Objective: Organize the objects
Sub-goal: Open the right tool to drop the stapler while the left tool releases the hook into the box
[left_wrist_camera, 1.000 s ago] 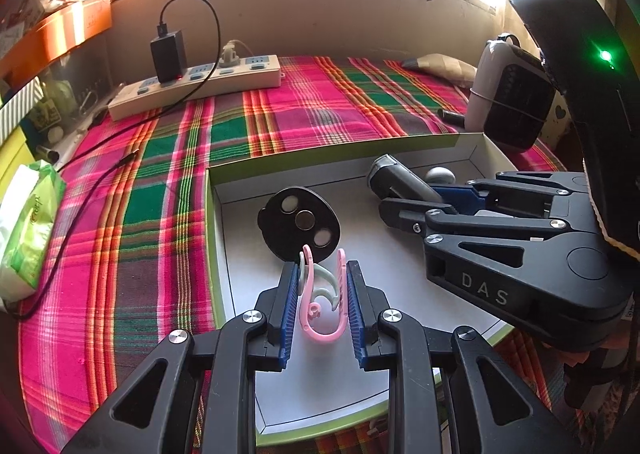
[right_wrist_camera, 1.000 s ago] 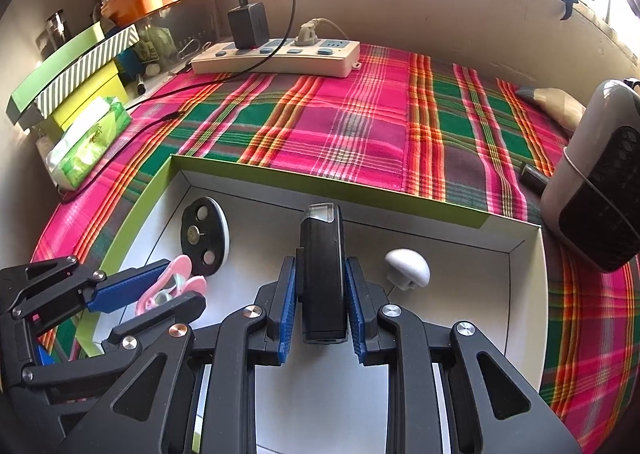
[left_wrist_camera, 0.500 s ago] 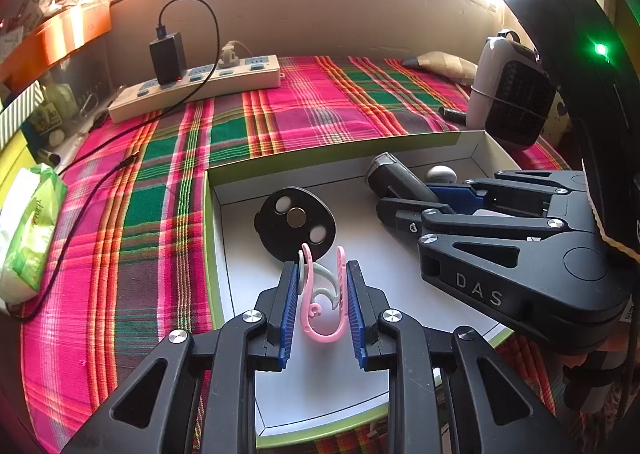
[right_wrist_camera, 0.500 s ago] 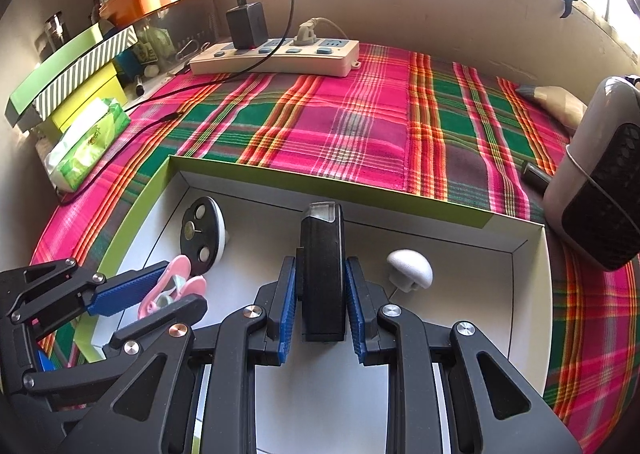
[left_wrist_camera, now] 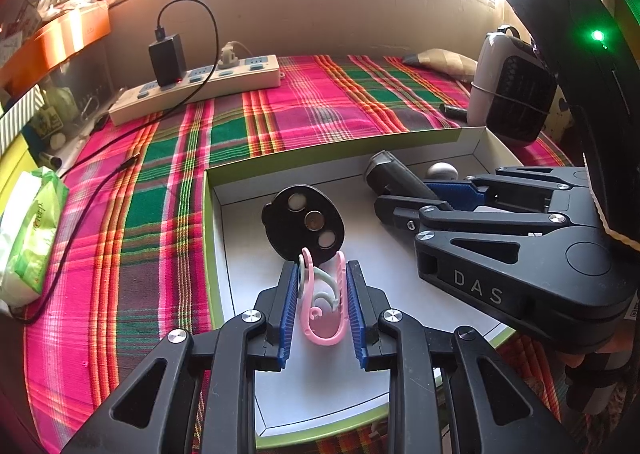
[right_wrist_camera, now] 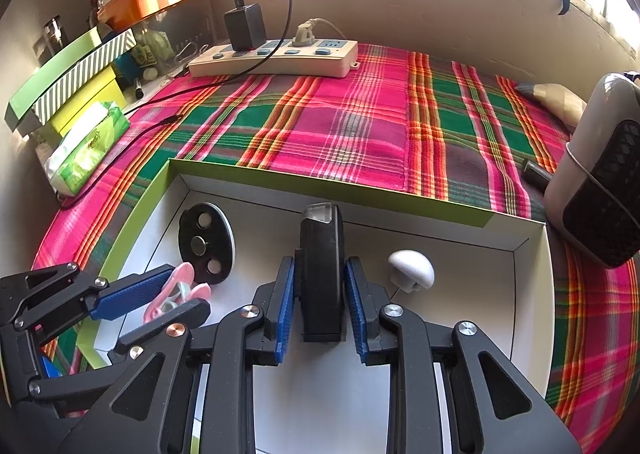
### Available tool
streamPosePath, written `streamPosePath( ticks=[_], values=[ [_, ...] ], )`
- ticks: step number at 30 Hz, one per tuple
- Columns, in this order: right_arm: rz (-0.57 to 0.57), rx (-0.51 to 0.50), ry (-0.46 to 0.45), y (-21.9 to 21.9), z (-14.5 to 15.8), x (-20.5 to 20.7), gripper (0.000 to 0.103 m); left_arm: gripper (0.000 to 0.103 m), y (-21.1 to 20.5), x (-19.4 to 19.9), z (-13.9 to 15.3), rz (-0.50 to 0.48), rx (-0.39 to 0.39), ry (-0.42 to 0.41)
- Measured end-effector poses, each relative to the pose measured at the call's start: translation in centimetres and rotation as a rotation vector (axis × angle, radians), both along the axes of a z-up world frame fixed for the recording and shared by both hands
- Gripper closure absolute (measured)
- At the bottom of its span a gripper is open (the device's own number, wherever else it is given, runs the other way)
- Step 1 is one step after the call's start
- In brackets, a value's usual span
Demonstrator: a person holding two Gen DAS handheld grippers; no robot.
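A shallow white box with a green rim [left_wrist_camera: 212,254] [right_wrist_camera: 320,184] lies on the plaid cloth. My left gripper [left_wrist_camera: 322,294] [right_wrist_camera: 160,296] stands around a pink clip [left_wrist_camera: 322,308] [right_wrist_camera: 176,290] over the box floor; its pads have drawn slightly off it. My right gripper [right_wrist_camera: 322,294] [left_wrist_camera: 424,200] stands around a black rectangular device [right_wrist_camera: 322,270] [left_wrist_camera: 394,178], with small gaps at the pads. A black oval disc [left_wrist_camera: 304,222] [right_wrist_camera: 206,242] and a white mushroom-shaped knob [right_wrist_camera: 412,270] [left_wrist_camera: 442,171] lie in the box.
A power strip [left_wrist_camera: 200,86] [right_wrist_camera: 276,58] with a black charger sits at the back. A green tissue pack [left_wrist_camera: 30,230] [right_wrist_camera: 86,148] lies left. A small heater [left_wrist_camera: 508,94] [right_wrist_camera: 600,174] stands right of the box. Stacked boxes [right_wrist_camera: 68,78] sit far left.
Both grippers have opened slightly around the clip and the black device. Both have pulled back a little from the box.
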State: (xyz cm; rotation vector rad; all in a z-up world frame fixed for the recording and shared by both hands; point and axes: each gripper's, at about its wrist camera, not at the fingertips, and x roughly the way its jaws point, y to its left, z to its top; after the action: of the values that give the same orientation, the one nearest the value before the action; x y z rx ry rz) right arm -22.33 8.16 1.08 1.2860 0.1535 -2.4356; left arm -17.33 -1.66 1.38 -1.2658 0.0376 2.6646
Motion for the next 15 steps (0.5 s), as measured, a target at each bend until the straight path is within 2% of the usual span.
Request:
streamPosePath(
  ticks=[3, 8, 15],
  values=[
    [0.002, -0.011, -0.003, 0.00, 0.05, 0.03, 0.066, 0.080, -0.02, -0.03, -0.07, -0.001, -0.004, 0.000],
    [-0.003, -0.003, 0.011, -0.01, 0.27, 0.13, 0.066, 0.075, -0.04, 0.07, -0.07, -0.001, -0.003, 0.001],
    [-0.011, -0.016, 0.011, 0.34, 0.49, 0.46, 0.065, 0.072, -0.44, 0.16, 0.00, 0.006, -0.004, -0.001]
  ],
)
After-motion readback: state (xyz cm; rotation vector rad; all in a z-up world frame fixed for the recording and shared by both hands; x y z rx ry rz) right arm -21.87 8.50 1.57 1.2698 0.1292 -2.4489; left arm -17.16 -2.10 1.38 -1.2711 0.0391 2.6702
